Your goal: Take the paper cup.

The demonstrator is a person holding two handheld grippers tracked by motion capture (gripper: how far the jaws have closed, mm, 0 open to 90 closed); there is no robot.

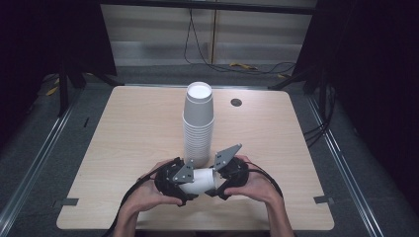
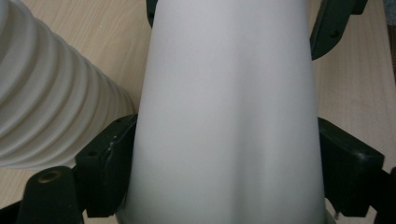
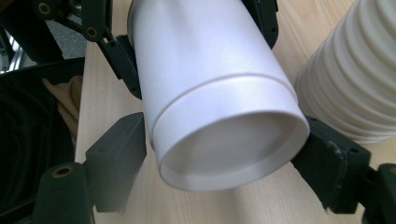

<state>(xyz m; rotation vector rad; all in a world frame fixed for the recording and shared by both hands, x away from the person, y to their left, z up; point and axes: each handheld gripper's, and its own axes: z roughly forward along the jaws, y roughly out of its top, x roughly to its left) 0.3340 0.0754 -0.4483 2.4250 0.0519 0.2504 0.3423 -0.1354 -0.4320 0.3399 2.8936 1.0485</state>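
Holding a white paper cup point(image 1: 201, 180) on its side between them, both grippers sit close to the near edge of the surface point(image 1: 123, 143), just in front of the tall stack of cups point(image 1: 198, 123) that stands near the middle. The left gripper point(image 1: 184, 190) pinches the cup's narrower, closed end; in the left gripper view its black jaws press against both sides of the cup wall. The right gripper point(image 1: 217, 185) is at the open end, and in the right gripper view one jaw touches the rim on the right while the other stands just beside the wall on the left, so I cannot tell whether it truly grips.

A faint ridge runs around the cup in the right gripper view, which suggests two nested cups; if so, the work in hand is probably pulling one out of the other, and that separation is not yet done. No loose cup lies anywhere else on the surface, so the stack looks barely started.

Hard to make out: the cup's closed end is hidden by the left gripper, the stack's base is partly behind the hands, and the cup count is unclear.
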